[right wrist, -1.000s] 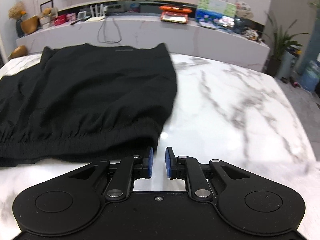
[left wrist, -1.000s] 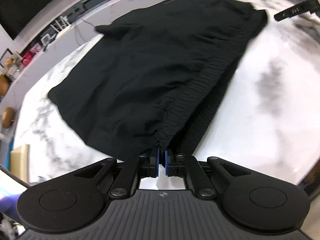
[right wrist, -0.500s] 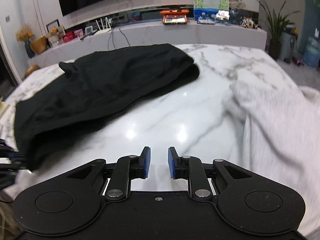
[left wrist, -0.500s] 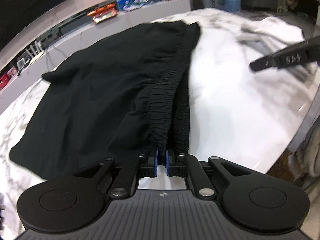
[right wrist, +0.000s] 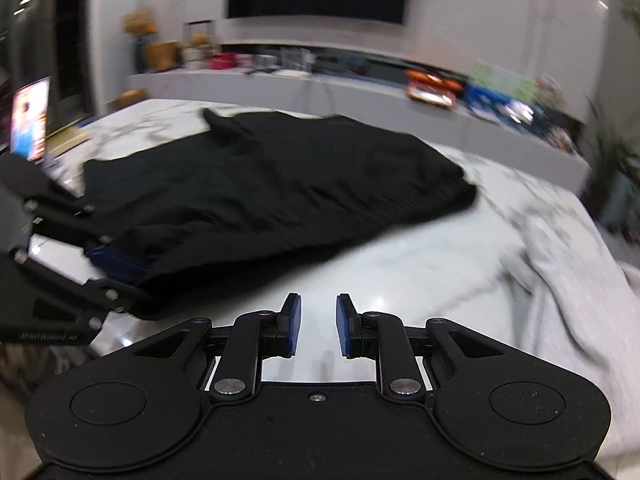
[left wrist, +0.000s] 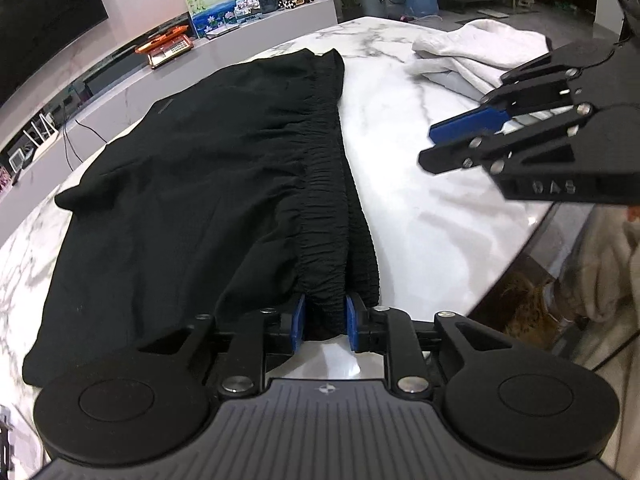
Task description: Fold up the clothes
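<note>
Shorts in black, doubled over on a marble counter, fill the left wrist view from 9 to 12 o'clock, their elastic waistband running up from 6 o'clock. At that near end the left claw has its blue pads either side of the gathered waistband, seemingly just gripping it. The right claw hangs over bare marble with a moderate gap between its pads and nothing in it; the shorts lie at its 10 to 12 o'clock, a pale grey garment at 3 o'clock. To fold well, the free claw should likely take the far waistband corner, so both ends rise level and the layers stay square.
</note>
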### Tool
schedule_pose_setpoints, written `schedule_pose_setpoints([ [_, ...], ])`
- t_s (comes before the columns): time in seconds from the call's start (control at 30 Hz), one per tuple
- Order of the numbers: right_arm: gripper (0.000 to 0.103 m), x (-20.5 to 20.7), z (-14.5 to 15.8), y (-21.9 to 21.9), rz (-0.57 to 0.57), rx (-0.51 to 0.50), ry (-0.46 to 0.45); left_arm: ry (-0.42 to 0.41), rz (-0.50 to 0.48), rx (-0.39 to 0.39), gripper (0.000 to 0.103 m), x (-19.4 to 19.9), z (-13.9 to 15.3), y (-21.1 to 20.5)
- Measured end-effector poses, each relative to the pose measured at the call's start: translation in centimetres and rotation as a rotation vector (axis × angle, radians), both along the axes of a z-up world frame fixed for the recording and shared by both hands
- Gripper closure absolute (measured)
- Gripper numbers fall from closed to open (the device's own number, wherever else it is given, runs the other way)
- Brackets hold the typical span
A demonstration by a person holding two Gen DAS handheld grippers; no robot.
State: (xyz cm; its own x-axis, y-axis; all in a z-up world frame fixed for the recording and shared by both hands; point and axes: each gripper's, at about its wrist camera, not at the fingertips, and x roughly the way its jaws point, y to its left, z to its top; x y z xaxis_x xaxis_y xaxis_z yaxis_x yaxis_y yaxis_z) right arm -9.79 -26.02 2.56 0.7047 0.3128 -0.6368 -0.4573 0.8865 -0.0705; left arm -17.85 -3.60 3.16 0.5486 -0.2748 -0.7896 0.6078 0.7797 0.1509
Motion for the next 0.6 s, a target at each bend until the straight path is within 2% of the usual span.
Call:
schedule_pose_setpoints([
  [0.03,0.085,-0.2,0.0,0.5,0.026,-0.007,-0.005,0.006,-0.005,-0.021,0.047,-0.2,0.1,0.2],
  [0.07,0.085,-0.3,0.0,0.9,0.039,-0.02,-0.005,0.012,-0.01,-0.042,0.045,-0.4,0.3,0.5],
  [0.2,0.085,-0.8,0.3,2.1,0.073,-0.047,-0.006,-0.005,-0.014,-0.05,0.045,-1.3,0.5,0.9],
  [0.33,0.085,-1.7,0.7,2.9,0.153,-0.056,-0.038,-0.005,-0.02,-0.028,0.045,-1.3,0.6,2.0],
  [0.47,0.082,-3.4,0.7,4.5,0.252,-0.083,-0.06,-0.019,-0.004,-0.011,0.05,-0.8,1.0,4.1],
  [0.5,0.078,-3.9,0.6,5.3,0.286,-0.103,-0.07,-0.019,0.006,-0.009,0.054,-0.5,1.1,4.7],
  [0.57,0.074,-4.5,0.6,6.3,0.331,-0.133,-0.088,-0.016,0.034,-0.004,0.059,0.1,1.1,5.8],
  [0.6,0.074,-4.7,0.5,6.8,0.352,-0.146,-0.095,-0.015,0.048,-0.001,0.065,0.4,1.1,6.4],
])
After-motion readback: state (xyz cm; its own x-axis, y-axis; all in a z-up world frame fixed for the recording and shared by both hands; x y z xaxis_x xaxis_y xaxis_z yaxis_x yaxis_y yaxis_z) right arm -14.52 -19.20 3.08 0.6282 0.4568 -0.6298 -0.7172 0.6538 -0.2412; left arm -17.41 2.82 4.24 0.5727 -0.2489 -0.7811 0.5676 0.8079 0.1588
